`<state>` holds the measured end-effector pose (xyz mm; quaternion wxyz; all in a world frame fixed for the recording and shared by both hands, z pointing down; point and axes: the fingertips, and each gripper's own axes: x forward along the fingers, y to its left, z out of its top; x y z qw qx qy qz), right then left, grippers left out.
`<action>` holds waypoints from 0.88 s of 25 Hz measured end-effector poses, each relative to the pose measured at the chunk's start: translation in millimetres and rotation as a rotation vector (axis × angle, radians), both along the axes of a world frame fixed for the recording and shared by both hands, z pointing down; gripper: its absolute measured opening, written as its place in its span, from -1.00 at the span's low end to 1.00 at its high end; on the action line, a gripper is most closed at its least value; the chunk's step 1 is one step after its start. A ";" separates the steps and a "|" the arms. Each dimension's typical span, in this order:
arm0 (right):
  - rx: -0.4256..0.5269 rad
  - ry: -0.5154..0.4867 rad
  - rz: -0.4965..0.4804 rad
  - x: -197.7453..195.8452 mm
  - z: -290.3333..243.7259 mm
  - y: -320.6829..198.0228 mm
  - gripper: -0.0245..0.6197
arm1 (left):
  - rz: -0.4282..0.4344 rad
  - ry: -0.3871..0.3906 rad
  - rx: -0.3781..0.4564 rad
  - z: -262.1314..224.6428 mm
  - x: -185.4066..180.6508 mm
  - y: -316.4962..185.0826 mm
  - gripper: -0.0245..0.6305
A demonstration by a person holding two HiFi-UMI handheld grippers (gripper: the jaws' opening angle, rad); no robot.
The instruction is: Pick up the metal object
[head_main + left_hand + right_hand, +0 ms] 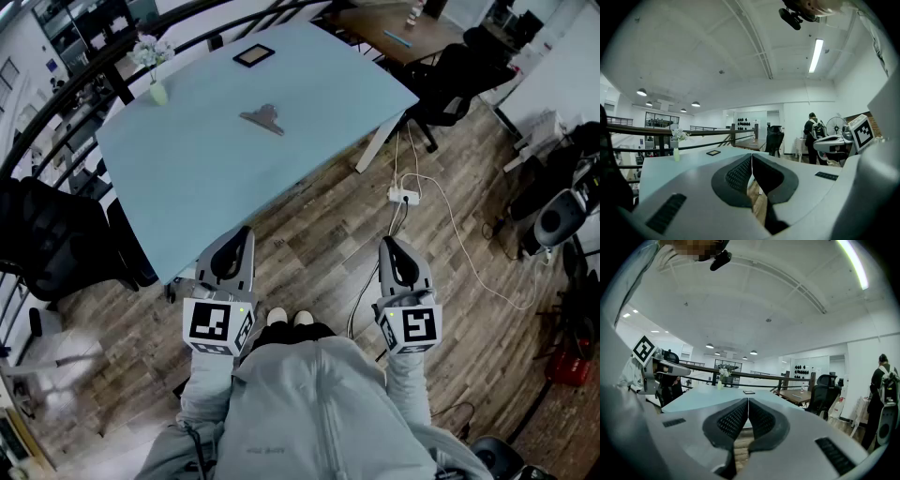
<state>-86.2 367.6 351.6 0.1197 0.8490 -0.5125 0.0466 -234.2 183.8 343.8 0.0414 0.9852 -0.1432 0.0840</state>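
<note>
- Left gripper (232,251): we found its jaws pressed together with nothing between them. It was held low in front of the person's body, at the table's near edge.
- Right gripper (397,253): its jaws were likewise closed and empty. It hung over the wooden floor (309,234), to the right of the table's near corner.
- Metal object (262,119): it lay flat near the middle of the light blue table (187,178), well apart from both grippers.
- Vase of flowers (155,77): we saw it upright near the table's far left corner.
- Dark square frame (254,55): it lay near the far edge, beyond the metal object.
- Power strip (404,196): it sat on the floor beside the table leg, white cable trailing.
</note>
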 end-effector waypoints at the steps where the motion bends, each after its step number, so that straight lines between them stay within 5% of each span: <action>1: 0.006 -0.005 0.002 0.3 -0.2 2.4 -0.85 | -0.003 -0.002 0.003 -0.7 -0.5 1.3 -0.84; 11: 0.026 -0.045 -0.054 10.2 9.0 6.8 -0.85 | -0.052 -0.033 -0.006 11.0 -0.5 15.0 -0.84; 22: 0.046 -0.057 -0.086 68.4 16.9 -56.9 -0.85 | -0.063 -0.019 -0.001 18.4 57.4 -42.7 -0.84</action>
